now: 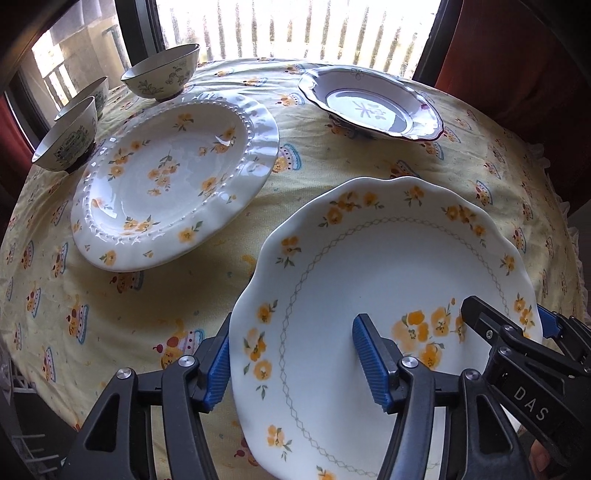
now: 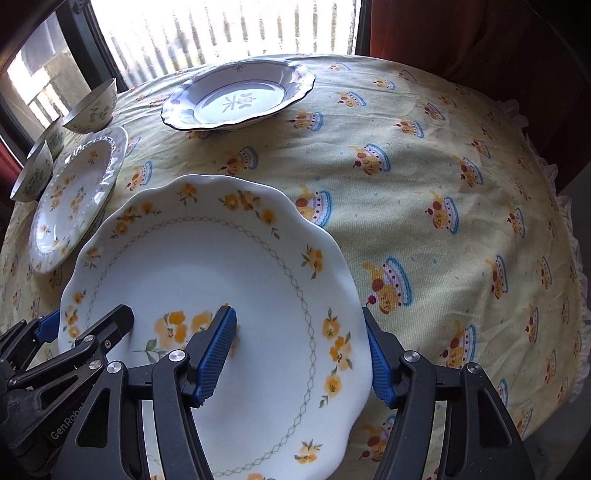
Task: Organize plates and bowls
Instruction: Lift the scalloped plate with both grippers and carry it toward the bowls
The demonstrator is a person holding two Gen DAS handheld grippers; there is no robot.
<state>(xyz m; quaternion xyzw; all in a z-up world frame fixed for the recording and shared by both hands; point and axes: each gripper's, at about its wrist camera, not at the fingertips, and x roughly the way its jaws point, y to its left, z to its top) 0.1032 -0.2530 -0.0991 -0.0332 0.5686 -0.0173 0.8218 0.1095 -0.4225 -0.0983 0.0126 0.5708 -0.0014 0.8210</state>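
A scalloped white plate with orange flowers [image 1: 373, 280] is held at both sides above the yellow tablecloth; it also shows in the right wrist view [image 2: 221, 266]. My left gripper [image 1: 295, 365] straddles its left rim, one finger under, one on top. My right gripper [image 2: 303, 354] straddles its right rim the same way, and shows in the left wrist view [image 1: 517, 332]. A beaded white floral plate [image 1: 173, 181] lies at the left. A purple-rimmed deep plate [image 1: 369, 107] lies at the back. Three small bowls [image 1: 162, 74] stand at the far left.
The round table has a yellow cartoon-print cloth [image 2: 443, 184] with a frilled edge at the right. A window with a fence outside is behind the table. A dark red curtain [image 2: 480, 33] hangs at the back right.
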